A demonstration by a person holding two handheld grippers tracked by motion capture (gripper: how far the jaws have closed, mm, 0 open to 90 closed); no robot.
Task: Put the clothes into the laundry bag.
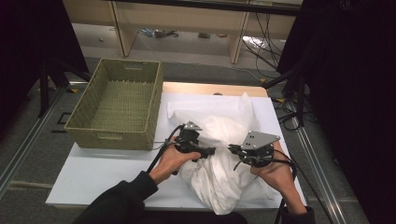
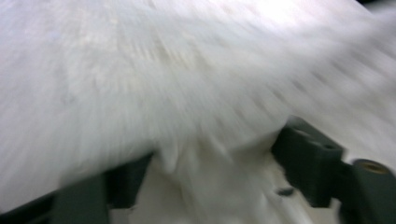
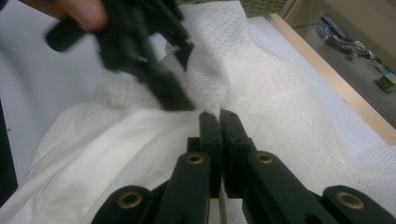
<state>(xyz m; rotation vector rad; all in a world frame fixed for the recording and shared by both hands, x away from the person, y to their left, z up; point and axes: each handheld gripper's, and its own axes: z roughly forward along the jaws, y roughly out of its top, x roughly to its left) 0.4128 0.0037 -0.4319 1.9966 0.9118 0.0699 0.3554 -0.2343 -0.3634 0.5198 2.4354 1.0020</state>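
The right tool is pinched shut on a fold of the white cloth. The left tool points toward it, jaws spread with cloth bunched between them; whether they grip it I cannot tell. Both hands reach in low over the bench, the tools nose to nose. One cloth lies crumpled, stretching near to far; one empty woven basket sits left.

Grey carpet floor, wooden shelving behind.

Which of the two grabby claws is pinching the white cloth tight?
The right gripper: its jaws are shut on a fold of the white cloth. The left gripper has its jaws apart, with cloth between.
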